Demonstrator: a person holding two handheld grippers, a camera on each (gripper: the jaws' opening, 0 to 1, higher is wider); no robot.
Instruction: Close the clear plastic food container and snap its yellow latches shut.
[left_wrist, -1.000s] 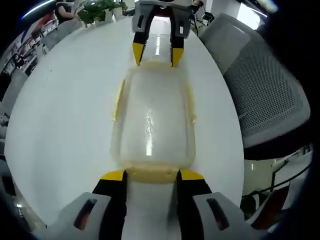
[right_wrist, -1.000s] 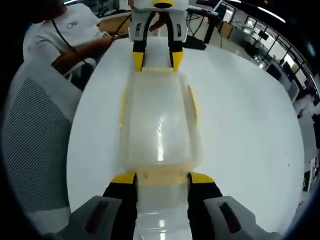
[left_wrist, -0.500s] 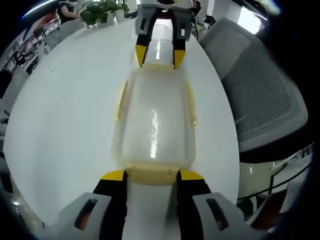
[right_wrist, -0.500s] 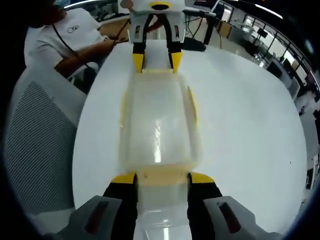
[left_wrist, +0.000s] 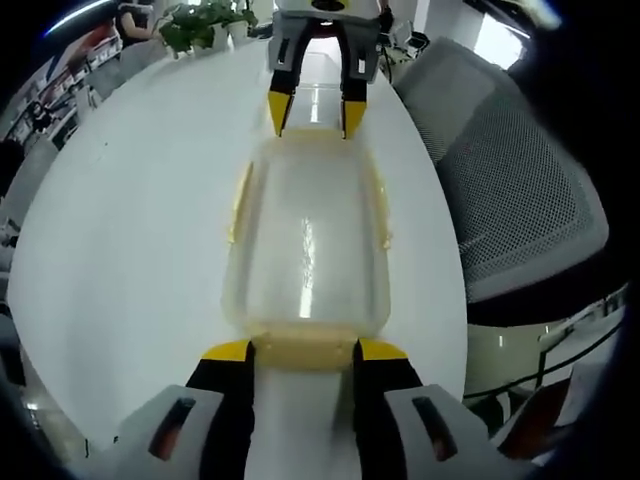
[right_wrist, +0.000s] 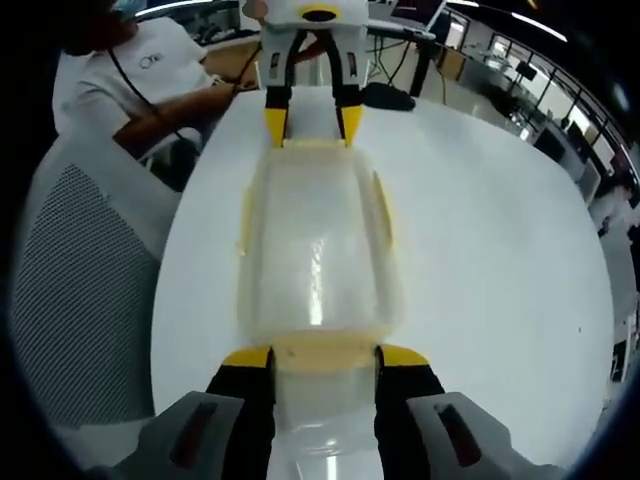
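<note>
Lengthwise between both open claws, left (left_wrist: 300, 350) and right (right_wrist: 320, 357), lies the clear, lidded container (left_wrist: 305, 235), yellow latches (left_wrist: 300, 345) at ends and sides.

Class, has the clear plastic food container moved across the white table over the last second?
No. The clear plastic food container keeps its place on the white table.

We are reading only one mark: a small dark logo on the chest of a person's white shirt (right_wrist: 140, 55), seen in the right gripper view; its letters are blurring beyond legibility.
</note>
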